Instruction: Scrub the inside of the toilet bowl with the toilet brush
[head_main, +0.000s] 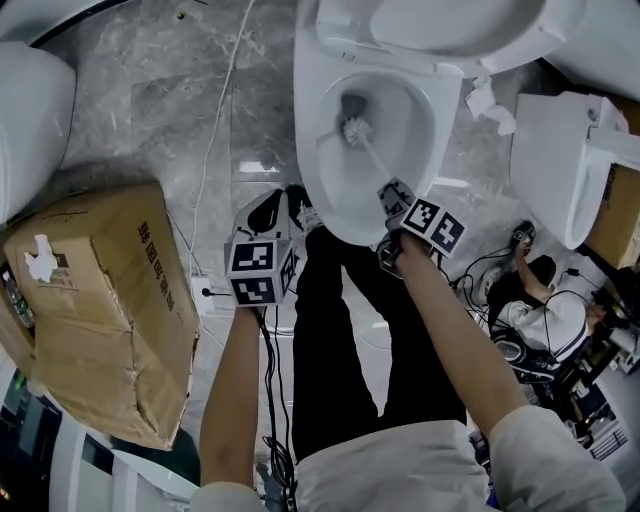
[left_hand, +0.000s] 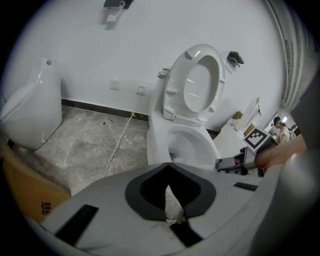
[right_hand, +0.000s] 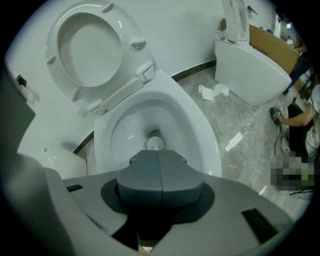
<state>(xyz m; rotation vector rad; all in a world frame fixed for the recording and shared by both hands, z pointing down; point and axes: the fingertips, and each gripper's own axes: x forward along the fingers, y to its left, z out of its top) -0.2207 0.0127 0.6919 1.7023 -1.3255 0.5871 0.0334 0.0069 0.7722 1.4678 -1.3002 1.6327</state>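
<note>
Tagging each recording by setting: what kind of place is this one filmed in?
Probably a sanitary-ware storeroom or test space, not a lived-in bathroom. Besides the open toilet, a second toilet and another white ceramic fixture stand on the same marble floor, with a battered cardboard box and a loose cable.

bowl (head_main: 308, 150) smooth, glossy white, ceramic-looking; seat (head_main: 345, 35) shiny white plastic. floor (head_main: 170, 100) polished grey veined stone, reflective. box (head_main: 110, 300) matt brown cardboard, creased and dented. brush (head_main: 355, 130) has pale, rough bristles and a smooth light handle. trousers (head_main: 335, 330) matt black cloth.
</note>
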